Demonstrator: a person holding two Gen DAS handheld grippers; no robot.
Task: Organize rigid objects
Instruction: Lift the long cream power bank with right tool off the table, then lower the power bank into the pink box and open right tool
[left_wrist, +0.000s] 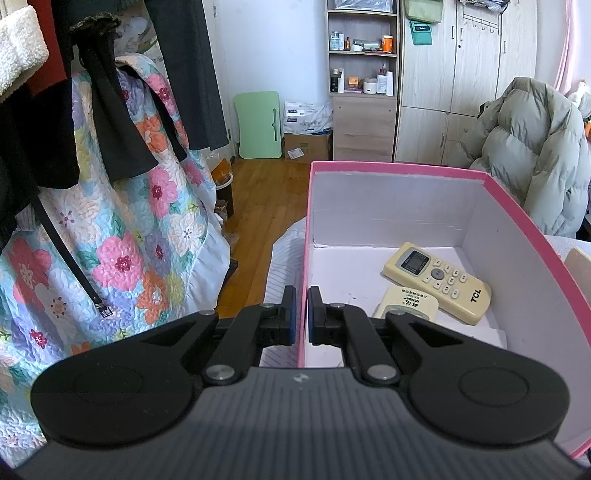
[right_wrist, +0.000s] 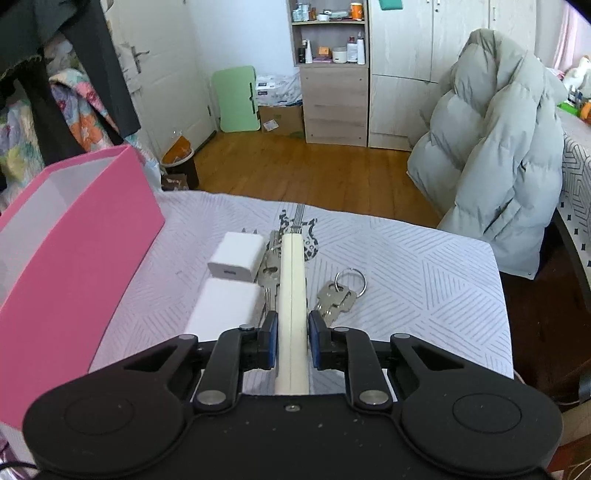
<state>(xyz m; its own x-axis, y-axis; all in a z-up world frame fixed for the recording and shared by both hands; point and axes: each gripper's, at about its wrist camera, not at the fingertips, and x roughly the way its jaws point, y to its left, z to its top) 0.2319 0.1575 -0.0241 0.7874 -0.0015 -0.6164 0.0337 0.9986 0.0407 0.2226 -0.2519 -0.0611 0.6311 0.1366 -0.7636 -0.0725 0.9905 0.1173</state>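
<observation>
The left gripper (left_wrist: 301, 314) was clamped on the near wall of the pink box (left_wrist: 406, 170), where two remotes (left_wrist: 437, 282) lay. The right gripper (right_wrist: 291, 341) pinched a cream remote (right_wrist: 293, 280) edge-up above chargers (right_wrist: 236, 256) and keys (right_wrist: 338, 297) on the cloth.

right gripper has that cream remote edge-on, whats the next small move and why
Probably carry the cream remote left over the pink box rim. The right gripper is shut on it, two remotes already lie in the box, and the left gripper pinches its wall.
</observation>
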